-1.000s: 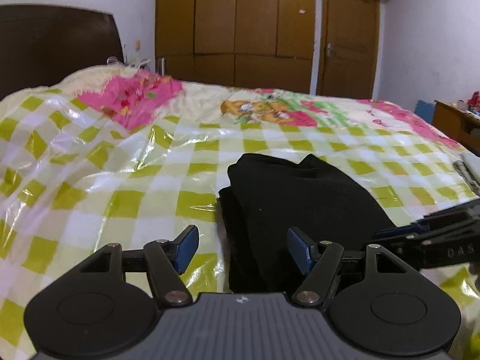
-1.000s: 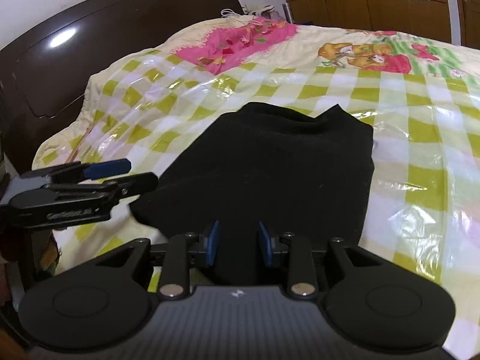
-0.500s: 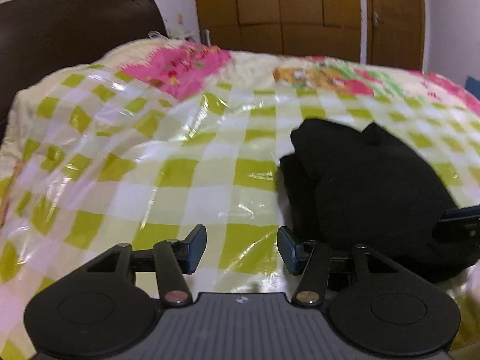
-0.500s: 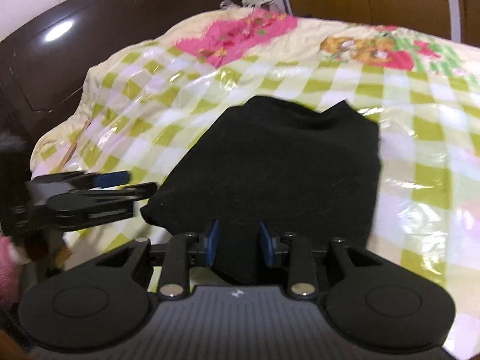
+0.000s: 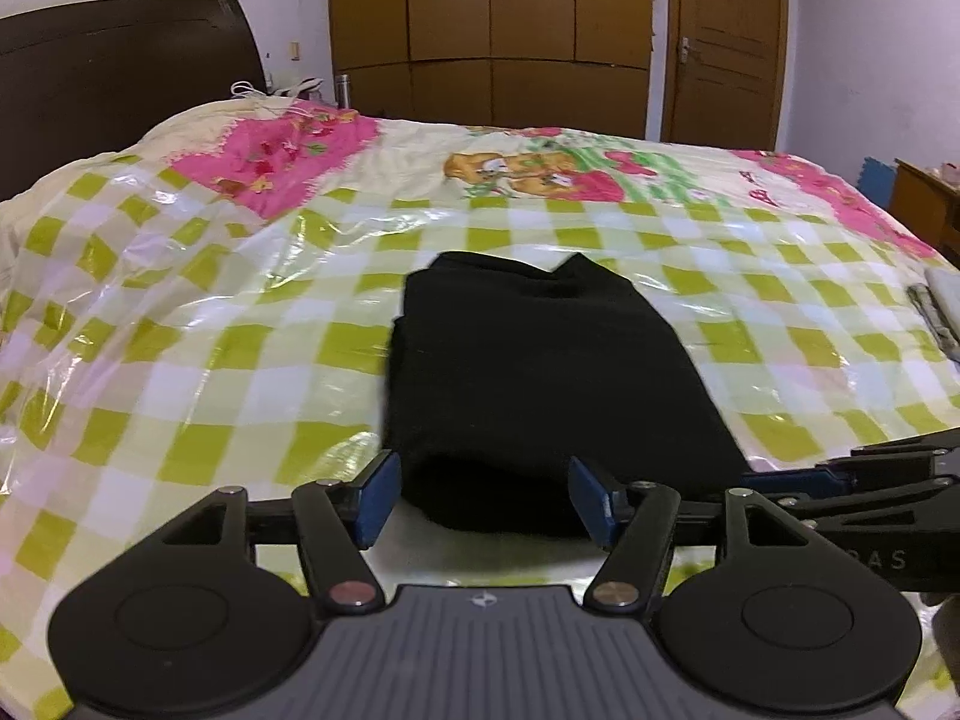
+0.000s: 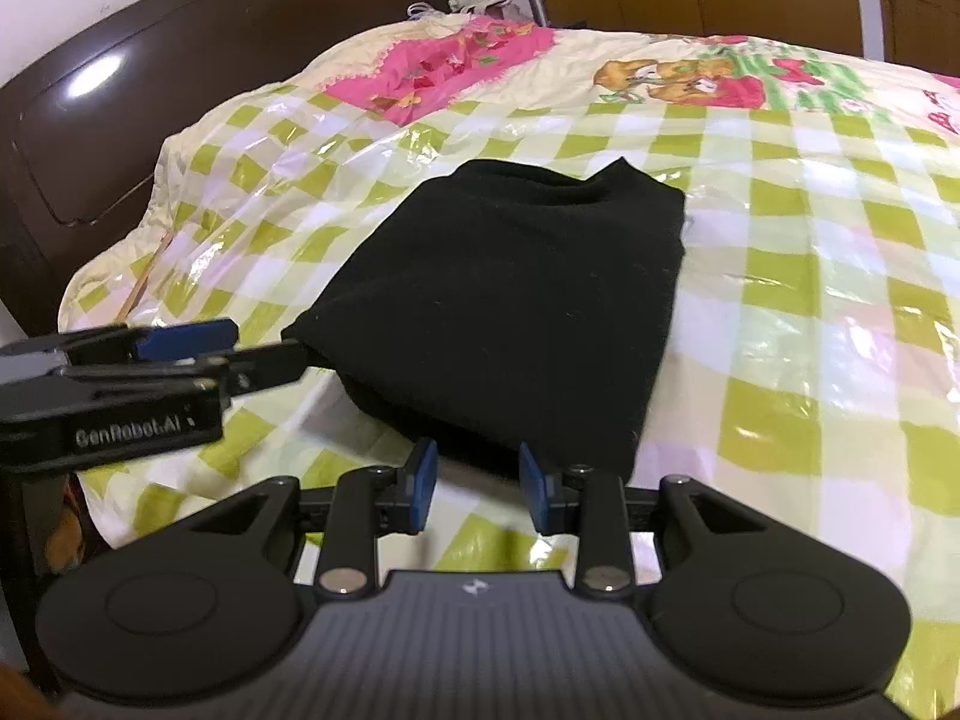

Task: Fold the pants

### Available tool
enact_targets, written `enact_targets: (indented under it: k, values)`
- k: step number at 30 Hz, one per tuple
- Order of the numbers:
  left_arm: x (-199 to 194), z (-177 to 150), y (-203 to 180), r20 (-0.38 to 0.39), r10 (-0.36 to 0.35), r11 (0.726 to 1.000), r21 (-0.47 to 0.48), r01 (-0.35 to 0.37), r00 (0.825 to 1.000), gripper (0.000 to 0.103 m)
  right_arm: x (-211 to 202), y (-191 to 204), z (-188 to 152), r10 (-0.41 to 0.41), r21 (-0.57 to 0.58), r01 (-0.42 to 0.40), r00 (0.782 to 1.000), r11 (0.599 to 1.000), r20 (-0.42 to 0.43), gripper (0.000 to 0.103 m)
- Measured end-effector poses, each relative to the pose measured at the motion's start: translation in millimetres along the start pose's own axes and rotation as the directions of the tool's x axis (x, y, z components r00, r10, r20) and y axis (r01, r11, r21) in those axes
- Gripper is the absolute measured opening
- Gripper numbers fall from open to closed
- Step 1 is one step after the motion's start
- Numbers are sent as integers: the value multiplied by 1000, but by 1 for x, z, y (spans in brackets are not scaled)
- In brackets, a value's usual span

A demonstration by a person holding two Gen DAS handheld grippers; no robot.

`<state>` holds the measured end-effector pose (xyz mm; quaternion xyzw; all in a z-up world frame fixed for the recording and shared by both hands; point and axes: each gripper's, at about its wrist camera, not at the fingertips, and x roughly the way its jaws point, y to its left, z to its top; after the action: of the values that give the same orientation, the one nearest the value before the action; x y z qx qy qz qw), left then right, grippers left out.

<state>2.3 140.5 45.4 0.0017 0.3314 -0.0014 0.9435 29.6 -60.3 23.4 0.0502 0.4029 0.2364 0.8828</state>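
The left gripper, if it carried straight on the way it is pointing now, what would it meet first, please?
Most likely the near edge of the folded black pants, which lies directly ahead between the left gripper's open fingers; depth is hard to judge.

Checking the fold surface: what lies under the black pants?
The pants lie on a glossy green-checked cover over the bed. The cover directly beneath them is hidden.

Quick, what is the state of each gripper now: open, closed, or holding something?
Left gripper: open, its jaws have just been opening; the near edge of the folded black pants sits between them, not pinched.
Right gripper: open, narrower gap, holding nothing.
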Motion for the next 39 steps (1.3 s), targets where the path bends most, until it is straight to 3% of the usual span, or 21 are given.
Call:
enact_targets:
  k: [13,20,39]
  values:
    - [-10,-10,-27,-17,27,999,17,-27,999,83,-21,-5,-9,-10,40,8,999,999,45,33]
    - [-7,-19,-30,-51,62,998,14,-61,997,88,-19,-4,-15,-8,40,7,1000,999,29,34]
    - [-5,-30,-37,-104,117,993,5,-117,988,91,-15,-7,-31,-11,56,12,1000,998,-15,34]
